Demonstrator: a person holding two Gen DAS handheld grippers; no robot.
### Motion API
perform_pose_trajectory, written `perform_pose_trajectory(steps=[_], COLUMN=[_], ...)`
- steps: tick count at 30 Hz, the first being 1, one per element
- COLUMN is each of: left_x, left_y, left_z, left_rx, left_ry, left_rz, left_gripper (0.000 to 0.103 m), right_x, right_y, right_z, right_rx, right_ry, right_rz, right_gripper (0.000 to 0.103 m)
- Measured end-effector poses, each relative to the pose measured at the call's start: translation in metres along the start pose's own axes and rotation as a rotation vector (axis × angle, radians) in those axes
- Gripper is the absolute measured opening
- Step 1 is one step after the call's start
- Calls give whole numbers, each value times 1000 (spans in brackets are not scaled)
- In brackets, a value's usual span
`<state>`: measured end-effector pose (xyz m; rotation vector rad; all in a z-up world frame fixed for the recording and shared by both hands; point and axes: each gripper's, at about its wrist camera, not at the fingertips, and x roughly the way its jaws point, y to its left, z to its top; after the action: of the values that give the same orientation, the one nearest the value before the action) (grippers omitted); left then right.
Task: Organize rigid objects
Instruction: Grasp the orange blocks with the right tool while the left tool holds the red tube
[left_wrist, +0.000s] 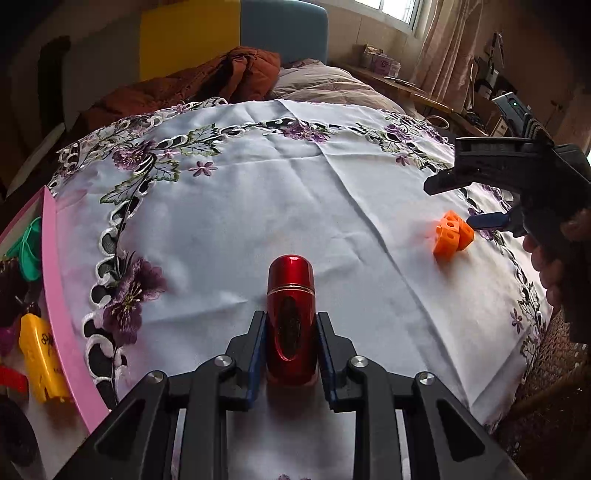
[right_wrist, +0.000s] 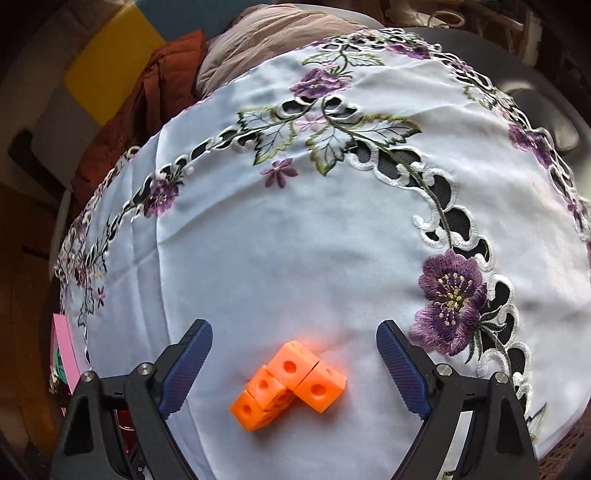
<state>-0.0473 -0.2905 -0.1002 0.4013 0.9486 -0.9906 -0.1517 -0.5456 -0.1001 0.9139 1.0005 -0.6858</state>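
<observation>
A red metal capsule (left_wrist: 291, 317) is clamped between the 2 fingers of the left tongs (left_wrist: 291, 325), lying on the counter (left_wrist: 295, 206). The right tongs (right_wrist: 294, 334) are held spread wide, with an orange block cluster (right_wrist: 290, 384) lying untouched between them.

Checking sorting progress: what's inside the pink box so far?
Inside the pink box: a yellow plastic piece, a green item and something red. The rest lies outside the frame.
</observation>
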Motion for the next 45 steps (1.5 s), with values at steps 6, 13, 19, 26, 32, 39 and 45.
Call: perform_pose_trajectory(steps=[6, 13, 19, 26, 32, 39, 45], left_x=[-4, -7, -9, -10, -9, -9, -9], left_y=[9, 17, 19, 16, 14, 12, 11], left_z=[-5, -10, -12, -14, -16, -16, -18], left_rx=[-50, -87, -95, -75, -65, -56, -56], left_ry=[-9, -11, -15, -25, -41, -49, -59], left_rz=[-39, -65, -66, -38, -15, 1, 9], left_gripper=[25, 25, 25, 25, 25, 26, 25], right_x=[7, 25, 20, 26, 37, 37, 37], right_y=[22, 49, 66, 72, 79, 76, 80], right_z=[-11, -24, -26, -6, -6, -9, -16], right_rx=[-170, -438, -510, -388, -422, -415, -449], right_ry=[56, 153, 130, -22, -36, -20, -28], right_rz=[-81, -197, -188, -133, -167, -148, -156], right_gripper=[95, 99, 62, 62, 63, 72, 76])
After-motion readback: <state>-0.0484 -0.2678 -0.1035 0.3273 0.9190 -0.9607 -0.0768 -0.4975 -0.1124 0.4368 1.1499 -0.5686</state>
